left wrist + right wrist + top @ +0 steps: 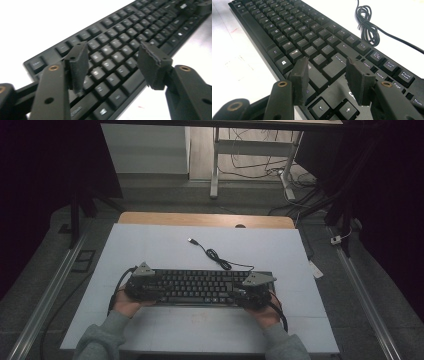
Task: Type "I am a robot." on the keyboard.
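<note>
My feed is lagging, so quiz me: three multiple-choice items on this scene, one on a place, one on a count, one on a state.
1. Where does the cable lie?
A. beyond the keyboard
B. under it
C. on the floor

2. How many grippers are at the keyboard?
A. none
B. one
C. two

3. How do the left gripper's jaws stand?
A. shut on a key
B. open
C. shut on the cable

Answers:
1 A, it is coiled on the table on the keyboard's far side.
2 C, the left gripper is at one end and the right gripper at the other.
3 B, keys show through the gap between them.
</note>
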### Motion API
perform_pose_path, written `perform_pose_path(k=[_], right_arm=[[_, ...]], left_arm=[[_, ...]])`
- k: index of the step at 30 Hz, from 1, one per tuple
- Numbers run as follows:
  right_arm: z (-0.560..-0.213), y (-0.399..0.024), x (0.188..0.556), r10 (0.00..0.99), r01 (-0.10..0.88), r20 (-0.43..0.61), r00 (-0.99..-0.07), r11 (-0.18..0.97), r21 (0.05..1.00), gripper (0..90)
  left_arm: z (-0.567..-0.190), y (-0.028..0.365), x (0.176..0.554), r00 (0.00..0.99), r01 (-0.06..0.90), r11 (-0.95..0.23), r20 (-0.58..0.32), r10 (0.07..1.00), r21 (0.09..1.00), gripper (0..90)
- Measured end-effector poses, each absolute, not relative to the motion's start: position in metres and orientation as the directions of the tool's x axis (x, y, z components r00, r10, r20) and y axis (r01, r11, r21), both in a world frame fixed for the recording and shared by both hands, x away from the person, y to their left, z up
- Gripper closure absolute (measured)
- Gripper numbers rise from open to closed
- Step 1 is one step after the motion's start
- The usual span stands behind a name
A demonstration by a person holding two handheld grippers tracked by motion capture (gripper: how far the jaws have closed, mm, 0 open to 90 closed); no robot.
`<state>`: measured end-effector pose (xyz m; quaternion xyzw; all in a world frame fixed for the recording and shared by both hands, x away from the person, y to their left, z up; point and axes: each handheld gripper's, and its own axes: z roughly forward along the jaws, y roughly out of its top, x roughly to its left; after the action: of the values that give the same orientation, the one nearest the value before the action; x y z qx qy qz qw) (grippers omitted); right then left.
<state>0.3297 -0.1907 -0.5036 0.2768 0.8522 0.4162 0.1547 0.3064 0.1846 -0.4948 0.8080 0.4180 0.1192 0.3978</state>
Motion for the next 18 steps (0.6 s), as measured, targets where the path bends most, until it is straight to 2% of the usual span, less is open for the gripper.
perform_pose_path(k=[7, 18], right_arm=[[-0.5037, -0.1908, 0.3297, 0.602, 0.346, -0.032, -0.798, 0.5, 0.794, 53.2], [-0.504, -0.1905, 0.3298, 0.601, 0.343, -0.035, -0.799, 0.503, 0.793, 53.2]], left_arm=[[-0.4955, 0.1929, 0.3091, 0.591, 0.602, -0.314, -0.146, 0.793, 0.734, 35.0], [-0.4954, 0.1914, 0.3095, 0.591, 0.598, -0.317, -0.137, 0.795, 0.737, 34.3]])
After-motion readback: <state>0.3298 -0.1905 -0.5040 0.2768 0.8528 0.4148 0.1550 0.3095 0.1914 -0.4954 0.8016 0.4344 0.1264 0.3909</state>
